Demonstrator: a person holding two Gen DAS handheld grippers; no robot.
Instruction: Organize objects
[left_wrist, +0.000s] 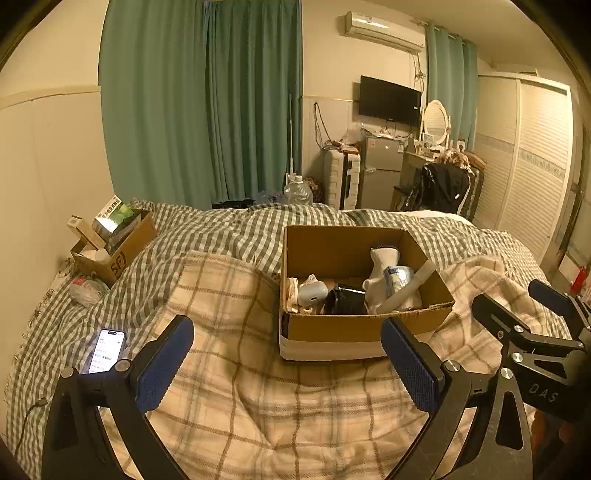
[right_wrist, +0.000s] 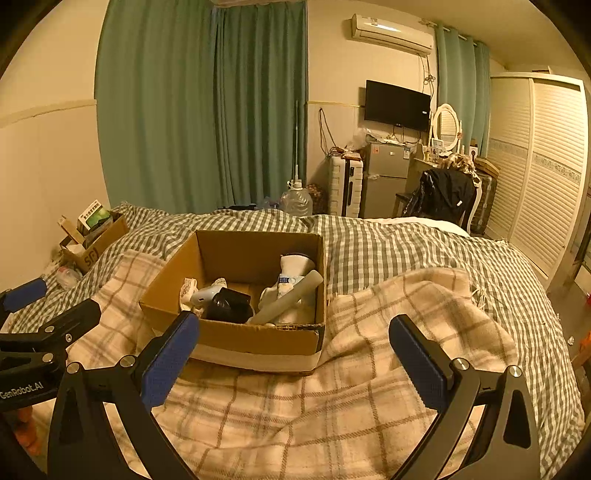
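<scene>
An open cardboard box (left_wrist: 332, 326) sits on a cream plaid blanket on the bed; it also shows in the right wrist view (right_wrist: 236, 338). Inside lie a white sock (left_wrist: 380, 264), a black pouch (left_wrist: 343, 301), a pale earbud case (left_wrist: 312, 293), a white tube (left_wrist: 406, 291) and a small packet (left_wrist: 397, 280). My left gripper (left_wrist: 288, 365) is open and empty, just short of the box. My right gripper (right_wrist: 293, 360) is open and empty, near the box's front right corner. Each gripper shows at the edge of the other's view.
A phone (left_wrist: 107, 350) with a lit screen lies on the checked duvet at left. A second cardboard box (left_wrist: 118, 243) with packages stands by the wall, a crumpled plastic bag (left_wrist: 86, 290) beside it. Beyond the bed are a water jug (left_wrist: 297, 192), fridge, chair and wardrobe.
</scene>
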